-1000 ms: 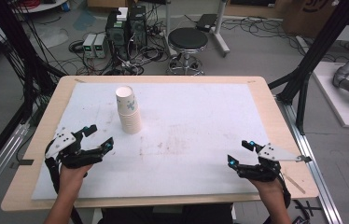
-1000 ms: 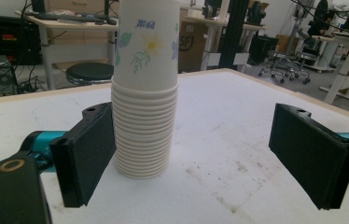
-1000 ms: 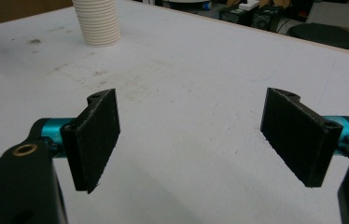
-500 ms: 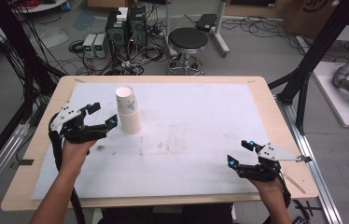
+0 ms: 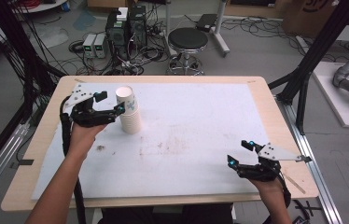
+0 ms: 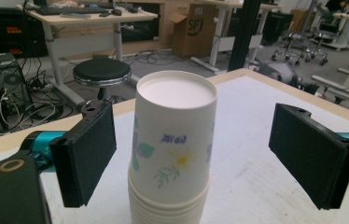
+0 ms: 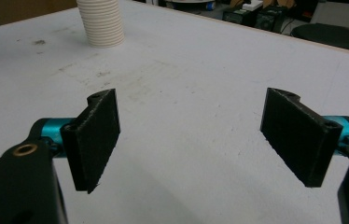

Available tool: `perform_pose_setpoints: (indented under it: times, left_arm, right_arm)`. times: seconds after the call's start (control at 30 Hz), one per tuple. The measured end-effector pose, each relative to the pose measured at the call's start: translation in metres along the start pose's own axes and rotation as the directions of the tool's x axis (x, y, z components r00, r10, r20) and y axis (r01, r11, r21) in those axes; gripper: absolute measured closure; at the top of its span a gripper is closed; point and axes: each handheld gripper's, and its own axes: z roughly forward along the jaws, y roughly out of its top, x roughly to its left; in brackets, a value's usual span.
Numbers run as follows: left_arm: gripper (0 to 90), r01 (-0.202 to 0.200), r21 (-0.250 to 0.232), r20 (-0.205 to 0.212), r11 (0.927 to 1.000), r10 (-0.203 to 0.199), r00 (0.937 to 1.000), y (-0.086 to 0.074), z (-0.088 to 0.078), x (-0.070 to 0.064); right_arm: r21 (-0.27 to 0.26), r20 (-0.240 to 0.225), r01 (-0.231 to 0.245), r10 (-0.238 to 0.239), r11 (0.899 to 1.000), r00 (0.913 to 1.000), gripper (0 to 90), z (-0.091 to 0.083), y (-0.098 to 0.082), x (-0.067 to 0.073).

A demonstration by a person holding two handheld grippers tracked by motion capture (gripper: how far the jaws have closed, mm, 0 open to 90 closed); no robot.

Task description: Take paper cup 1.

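The left claw point(image 6: 191, 154) stands wide open astride the top paper cup point(image 6: 175, 135): light, thin-walled, crushable, so grip its upper wall gently.

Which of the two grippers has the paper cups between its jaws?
The left gripper, at the table's far left: its open jaws flank the top cup of the cup stack. The right gripper sits open over bare table, near the front right edge.

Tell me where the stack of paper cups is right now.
In the high view the stack of paper cups stands upside down on the far left part of the white mat, between the open jaws of the left gripper, not yet touched.
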Motion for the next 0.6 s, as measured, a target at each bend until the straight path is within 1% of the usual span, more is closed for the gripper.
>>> perform_pose_setpoints:
  times: [0.23, 0.33, 0.5, 0.6]
  left_arm:
    - [14.8, -0.006, 0.045, 0.003, 0.999, 0.006, 1.0, 0.005, 0.022, 0.003]
    - [14.7, -0.016, 0.055, 0.005, 0.9984, 0.016, 0.9999, 0.007, 0.029, 0.003]
    - [14.8, -0.004, 0.09, 0.0, 0.9959, 0.004, 1.0, 0.009, 0.043, 0.007]
    - [15.2, -0.004, 0.107, -0.004, 0.9942, 0.004, 1.0, 0.009, 0.049, 0.008]
  right_arm:
    - [-0.004, 0.0, -0.002, 0.002, 1.0, 1.0, 20.3, -0.001, 0.0, -0.001]
    - [-0.004, 0.0, -0.001, 0.001, 1.0, 1.0, 20.3, -0.001, -0.001, -0.002]
    - [-0.002, -0.004, -0.005, 0.005, 1.0, 1.0, 20.3, -0.001, -0.001, -0.002]
    - [-0.003, -0.005, -0.004, 0.004, 1.0, 1.0, 20.4, -0.001, -0.001, -0.002]
